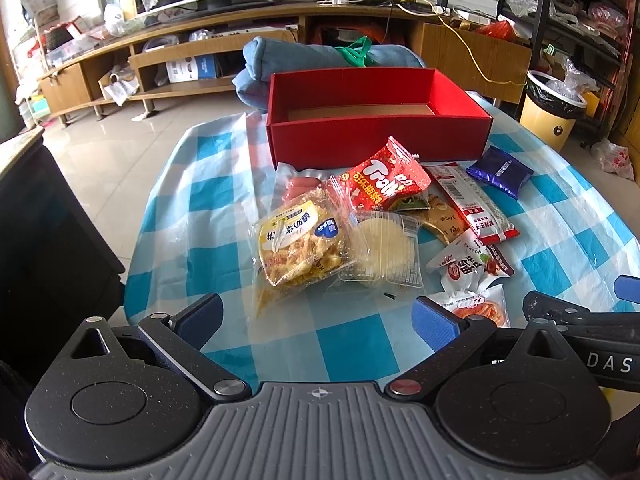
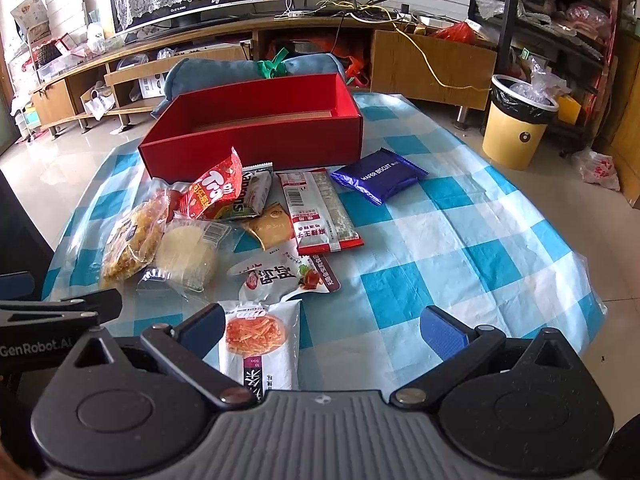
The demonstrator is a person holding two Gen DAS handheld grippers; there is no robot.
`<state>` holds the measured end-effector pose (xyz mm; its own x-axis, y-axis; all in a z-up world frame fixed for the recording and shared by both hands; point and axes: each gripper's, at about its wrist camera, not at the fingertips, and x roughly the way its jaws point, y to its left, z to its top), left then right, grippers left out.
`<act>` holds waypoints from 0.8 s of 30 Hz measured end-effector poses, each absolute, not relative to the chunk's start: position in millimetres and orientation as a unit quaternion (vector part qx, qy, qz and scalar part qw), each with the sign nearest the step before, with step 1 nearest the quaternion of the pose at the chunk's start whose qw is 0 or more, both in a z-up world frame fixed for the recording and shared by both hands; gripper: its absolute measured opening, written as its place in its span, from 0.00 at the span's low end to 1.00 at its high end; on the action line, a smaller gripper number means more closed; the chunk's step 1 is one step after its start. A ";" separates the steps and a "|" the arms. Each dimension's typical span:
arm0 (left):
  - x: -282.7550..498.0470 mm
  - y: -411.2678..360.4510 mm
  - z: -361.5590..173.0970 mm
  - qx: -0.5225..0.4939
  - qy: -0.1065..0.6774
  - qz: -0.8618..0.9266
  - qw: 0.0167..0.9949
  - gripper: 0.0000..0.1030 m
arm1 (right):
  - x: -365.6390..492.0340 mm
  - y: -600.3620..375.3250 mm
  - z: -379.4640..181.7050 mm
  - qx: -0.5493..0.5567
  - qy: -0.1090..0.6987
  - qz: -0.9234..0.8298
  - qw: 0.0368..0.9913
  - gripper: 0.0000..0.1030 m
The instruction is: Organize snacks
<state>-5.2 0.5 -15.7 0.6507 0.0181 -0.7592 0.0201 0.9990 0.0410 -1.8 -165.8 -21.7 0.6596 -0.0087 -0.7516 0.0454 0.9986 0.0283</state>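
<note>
An open red box (image 1: 376,136) (image 2: 256,140) stands at the far side of the table, with nothing in it that I can see. In front of it lies a heap of snack packets: a red Trolli bag (image 1: 380,178) (image 2: 212,190), a yellow crisp bag (image 1: 298,246) (image 2: 134,236), a clear-wrapped pale cake (image 1: 386,246) (image 2: 186,254), a long red-and-white packet (image 1: 476,202) (image 2: 320,210), and a blue wafer packet (image 1: 500,172) (image 2: 378,176). My left gripper (image 1: 318,322) hovers open at the near edge. My right gripper (image 2: 324,328) is open too, over a white packet picturing orange strips (image 2: 258,340).
The table wears a blue-and-white checked cloth (image 2: 460,248). A blue cushion (image 1: 316,60) lies behind the box. A yellow bin (image 2: 516,124) stands on the floor at the right, and a low wooden TV unit (image 1: 168,60) runs along the back wall.
</note>
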 end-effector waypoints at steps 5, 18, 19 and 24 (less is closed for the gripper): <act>-6.2 0.2 -17.0 0.026 0.422 0.000 0.906 0.98 | -0.9 -165.6 -23.7 0.020 0.416 -0.015 0.909 0.97; -8.8 2.7 -19.4 0.032 0.429 0.001 0.903 0.97 | -0.5 -161.5 -27.8 0.013 0.426 -0.011 0.905 0.97; -9.0 3.2 -19.7 0.032 0.430 0.001 0.902 0.97 | -0.7 -161.2 -28.1 0.012 0.427 -0.011 0.904 0.97; -10.2 6.6 -22.9 0.035 0.435 0.000 0.900 0.97 | -1.3 -158.1 -31.2 0.011 0.434 -0.007 0.901 0.97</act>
<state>-10.2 6.6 -22.9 0.6220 0.0303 -0.7825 0.0297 0.9976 0.0622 -1.3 -158.1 -31.2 0.6229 -0.0021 -0.7823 0.0219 0.9997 0.0147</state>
